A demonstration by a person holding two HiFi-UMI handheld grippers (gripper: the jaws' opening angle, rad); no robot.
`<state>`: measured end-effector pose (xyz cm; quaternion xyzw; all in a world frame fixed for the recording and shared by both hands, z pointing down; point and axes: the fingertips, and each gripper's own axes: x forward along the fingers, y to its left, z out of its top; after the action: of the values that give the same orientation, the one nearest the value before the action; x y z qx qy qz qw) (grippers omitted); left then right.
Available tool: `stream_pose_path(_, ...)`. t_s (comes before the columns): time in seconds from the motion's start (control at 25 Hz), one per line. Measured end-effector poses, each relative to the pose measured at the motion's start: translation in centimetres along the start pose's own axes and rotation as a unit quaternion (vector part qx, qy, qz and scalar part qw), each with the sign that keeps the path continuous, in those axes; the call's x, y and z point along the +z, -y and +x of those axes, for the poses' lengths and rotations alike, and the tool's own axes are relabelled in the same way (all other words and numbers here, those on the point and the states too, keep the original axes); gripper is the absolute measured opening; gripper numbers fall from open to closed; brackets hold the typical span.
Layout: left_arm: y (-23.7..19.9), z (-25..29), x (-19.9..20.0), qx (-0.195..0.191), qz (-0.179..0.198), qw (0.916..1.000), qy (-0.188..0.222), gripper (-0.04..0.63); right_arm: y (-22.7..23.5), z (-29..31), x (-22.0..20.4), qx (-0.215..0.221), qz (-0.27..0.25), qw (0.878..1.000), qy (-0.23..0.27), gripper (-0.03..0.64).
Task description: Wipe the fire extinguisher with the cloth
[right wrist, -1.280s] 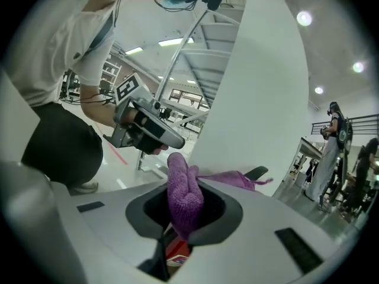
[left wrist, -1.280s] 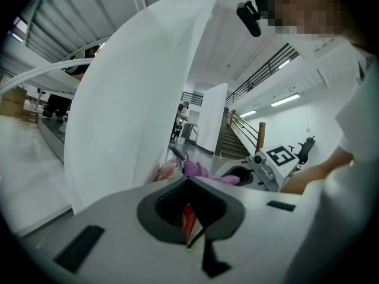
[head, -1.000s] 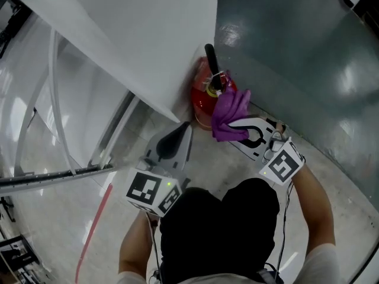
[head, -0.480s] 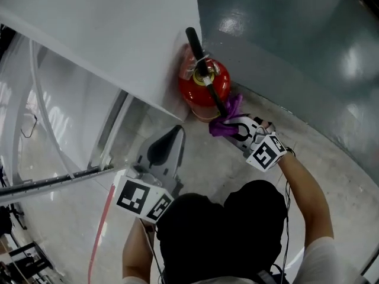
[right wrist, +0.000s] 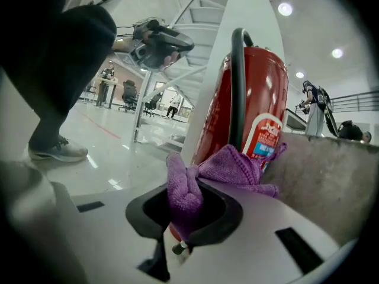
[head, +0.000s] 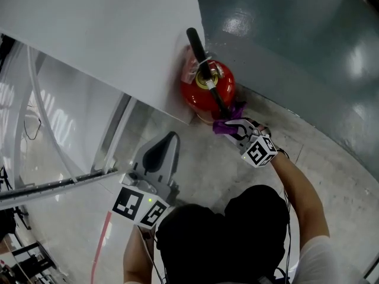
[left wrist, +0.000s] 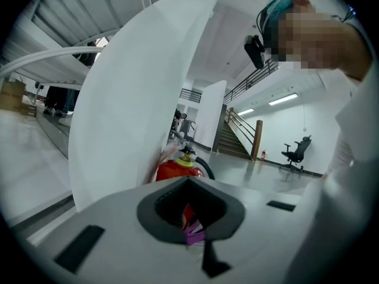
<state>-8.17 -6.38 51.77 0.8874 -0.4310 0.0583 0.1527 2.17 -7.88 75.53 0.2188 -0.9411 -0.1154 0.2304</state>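
The red fire extinguisher (head: 208,93) stands on the concrete floor (head: 195,164) in a corner where a white panel (head: 118,34) meets a dark grey-green wall (head: 296,52). The panel's edge hides its left flank, and from the head view its foot is lost behind the purple cloth (head: 227,126). The right gripper (head: 232,126) is low beside the cylinder with its jaws pinched on a bunched fold of the cloth. In the right gripper view the loose end spreads against the lower red body, over the bottom of the label (right wrist: 265,138), whose print is too small to read. The black hose (right wrist: 237,93) runs down the front, and the valve is out of that frame. The left gripper (head: 168,142) is held well back from the extinguisher, its jaws pressed together on nothing. Only slivers of red and purple show through its jaw opening. The person's dark head covers both forearms' upper parts.
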Motion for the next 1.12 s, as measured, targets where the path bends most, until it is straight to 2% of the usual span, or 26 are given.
stream_pose_path(0.2, -0.2, -0.3, -0.4, 0.001, 0.001, 1.0000, -0.003, 0.003, -1.0, 1.2, -2.8, 0.004, 0.028, 1.000, -0.014, 0.057)
stream_pose_path(0.48, -0.2, -0.6, -0.7, 0.000, 0.000, 1.0000, -0.007, 0.003, -1.3, 1.8, -3.5, -0.001, 0.054, 0.999, -0.003, 0.057)
stream_pose_path(0.56, -0.1, -0.6, -1.0, 0.000, 0.000, 1.0000, -0.009, 0.003, -1.9, 2.0, -4.1, 0.010, 0.065, 0.998, -0.015, 0.057)
stream_pose_path(0.64, 0.0, -0.6, -1.1, 0.001, 0.000, 1.0000, -0.009, 0.004, -3.0, 2.2, -5.5, 0.032, 0.099, 0.994, -0.041, 0.057)
stream_pose_path(0.72, 0.1, -0.7, -1.0, 0.003, 0.000, 1.0000, -0.007, 0.003, -3.9, 1.4, -6.3, 0.041, 0.182, 0.982, -0.036, 0.057)
stream_pose_path(0.8, 0.2, -0.8, -0.9, 0.004, -0.002, 1.0000, -0.004, 0.003, -3.8, -0.7, -6.1, 0.024, 0.282, 0.959, 0.006, 0.057)
stream_pose_path(0.88, 0.1, -0.7, -0.8, 0.002, -0.010, 0.9999, 0.000, 0.003, -3.0, -3.3, -5.0, 0.001, 0.352, 0.934, 0.056, 0.057)
stream_pose_path(0.92, 0.1, -0.6, -0.8, -0.001, -0.016, 0.9999, 0.002, 0.003, -2.6, -4.7, -4.1, -0.009, 0.372, 0.925, 0.078, 0.057)
stream_pose_path(1.0, 0.3, -0.3, -1.0, -0.008, -0.026, 0.9996, 0.002, 0.003, -1.5, -7.4, -1.8, -0.032, 0.386, 0.915, 0.115, 0.057)
stream_pose_path(1.12, 0.6, 0.2, -1.3, -0.018, -0.034, 0.9992, 0.000, 0.003, 2.0, -11.2, 2.4, -0.091, 0.365, 0.913, 0.157, 0.057)
